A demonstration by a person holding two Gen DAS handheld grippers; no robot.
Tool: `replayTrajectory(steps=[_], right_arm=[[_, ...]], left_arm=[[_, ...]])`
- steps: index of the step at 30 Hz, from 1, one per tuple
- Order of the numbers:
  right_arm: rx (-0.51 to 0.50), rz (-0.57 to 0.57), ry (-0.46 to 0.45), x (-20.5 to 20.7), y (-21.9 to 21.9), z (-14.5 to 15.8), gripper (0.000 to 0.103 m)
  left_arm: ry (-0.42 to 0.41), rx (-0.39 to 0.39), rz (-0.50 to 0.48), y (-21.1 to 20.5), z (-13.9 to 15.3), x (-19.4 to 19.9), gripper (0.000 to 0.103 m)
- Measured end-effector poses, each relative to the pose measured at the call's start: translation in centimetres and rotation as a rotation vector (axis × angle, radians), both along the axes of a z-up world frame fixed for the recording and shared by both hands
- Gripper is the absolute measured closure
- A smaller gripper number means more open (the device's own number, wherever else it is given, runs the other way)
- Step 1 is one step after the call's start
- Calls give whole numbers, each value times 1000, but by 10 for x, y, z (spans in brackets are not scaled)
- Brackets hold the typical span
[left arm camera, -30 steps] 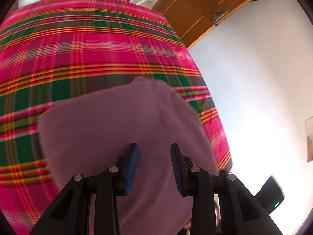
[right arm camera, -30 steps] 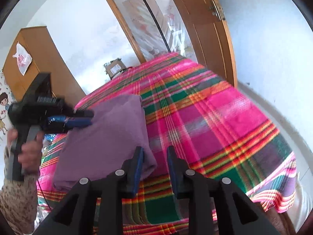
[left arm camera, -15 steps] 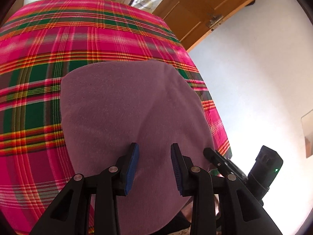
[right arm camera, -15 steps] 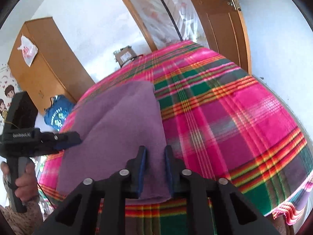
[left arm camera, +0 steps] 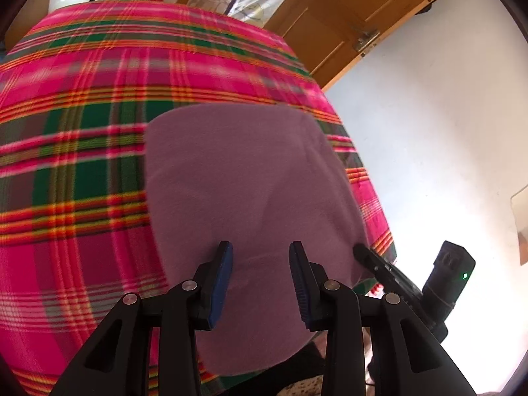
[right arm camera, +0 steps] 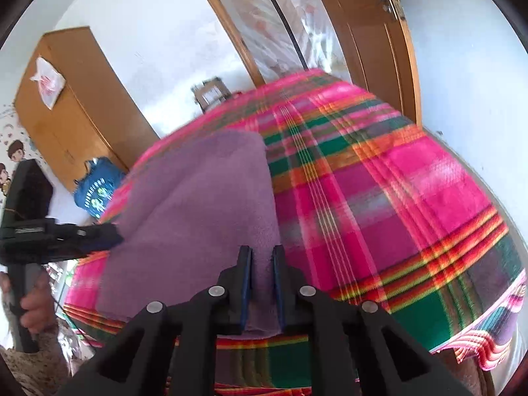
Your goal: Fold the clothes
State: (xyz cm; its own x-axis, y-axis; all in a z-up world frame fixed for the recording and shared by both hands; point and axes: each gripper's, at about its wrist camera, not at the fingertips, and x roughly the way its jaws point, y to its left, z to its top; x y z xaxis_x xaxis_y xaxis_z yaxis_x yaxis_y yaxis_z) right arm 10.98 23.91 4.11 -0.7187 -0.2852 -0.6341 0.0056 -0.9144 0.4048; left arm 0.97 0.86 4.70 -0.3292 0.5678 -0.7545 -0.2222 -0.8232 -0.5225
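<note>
A folded purple garment (left arm camera: pixel 244 171) lies on the pink and green plaid bed cover (left arm camera: pixel 82 99), near its front edge. My left gripper (left arm camera: pixel 260 247) is open just above the garment's near part, nothing between its blue pads. In the right wrist view the same garment (right arm camera: pixel 204 204) runs away from me. My right gripper (right arm camera: pixel 262 250) is shut on its near right corner, and purple cloth fills the narrow gap between the pads. The right gripper (left arm camera: pixel 359 252) shows at the garment's right corner in the left wrist view. The left gripper (right arm camera: pixel 109 234) sits at the garment's left edge.
The plaid cover (right arm camera: pixel 379 198) drops off at the bed's front and right edges onto white floor (left arm camera: pixel 429 132). A wooden door (left arm camera: pixel 346 10) stands beyond the bed. A wooden wardrobe (right arm camera: pixel 66 105) and a blue bag (right arm camera: pixel 95 188) are at the left. A person's hand (right arm camera: pixel 33 303) holds the left gripper.
My right gripper's jaws have narrowed onto the garment's near right corner. My left gripper has slid across the garment toward its left edge, still open.
</note>
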Motion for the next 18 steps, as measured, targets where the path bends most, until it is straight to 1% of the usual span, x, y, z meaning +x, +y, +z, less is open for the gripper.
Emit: replayTrajectory(steps=[1, 3, 5, 8, 11, 13, 16, 18], right_arm=[[3, -6, -7, -1, 0, -3, 86], [14, -25, -12, -1, 3, -5, 75], [16, -31, -14, -1, 5, -4, 72], [29, -46, -3, 0, 5, 1, 72], [25, -36, 57, -2, 5, 15, 72], [23, -11, 88, -9, 2, 24, 72], [84, 15, 92, -30, -7, 35, 72], [98, 61, 89, -48, -12, 40, 72]], left_arm=[[-6, -5, 2, -2, -2, 2, 66], [-13, 1, 5, -8, -6, 8, 66], [-15, 1, -4, -10, -8, 12, 66], [-27, -9, -11, -12, -13, 18, 66], [-34, -24, -19, -11, -18, 17, 66], [-38, -13, -14, -11, -20, 17, 66], [-43, -7, -15, -12, -21, 18, 65], [-50, -5, -13, -13, -22, 19, 55]])
